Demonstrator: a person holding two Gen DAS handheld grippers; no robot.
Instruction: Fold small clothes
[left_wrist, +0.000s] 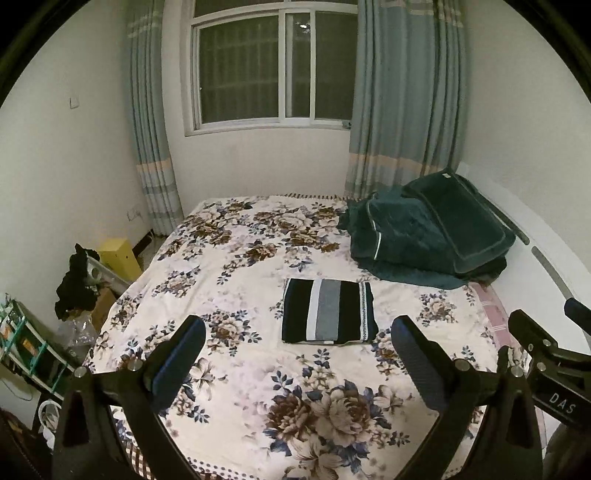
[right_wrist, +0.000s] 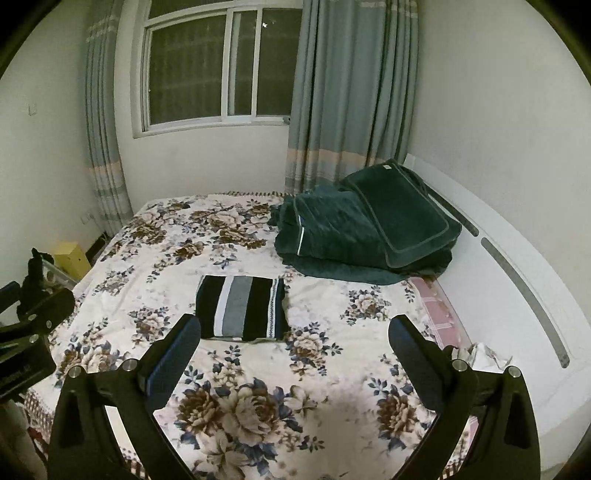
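Note:
A small garment with black, white and grey stripes (left_wrist: 328, 311) lies folded into a neat rectangle on the floral bedsheet (left_wrist: 240, 258). It also shows in the right wrist view (right_wrist: 242, 307). My left gripper (left_wrist: 299, 328) is open and empty, held above the bed a little short of the garment. My right gripper (right_wrist: 295, 326) is open and empty, held above the bed with the garment just ahead of its left finger. Part of the right gripper's body (left_wrist: 546, 354) shows at the right edge of the left wrist view.
A heap of dark green bedding with a pillow (left_wrist: 432, 236) lies at the bed's far right, by the white headboard (right_wrist: 517, 266). Curtains (right_wrist: 351, 92) and a window (left_wrist: 273, 66) are behind. Boxes, a yellow box (left_wrist: 120, 258) and clutter stand on the floor at the left.

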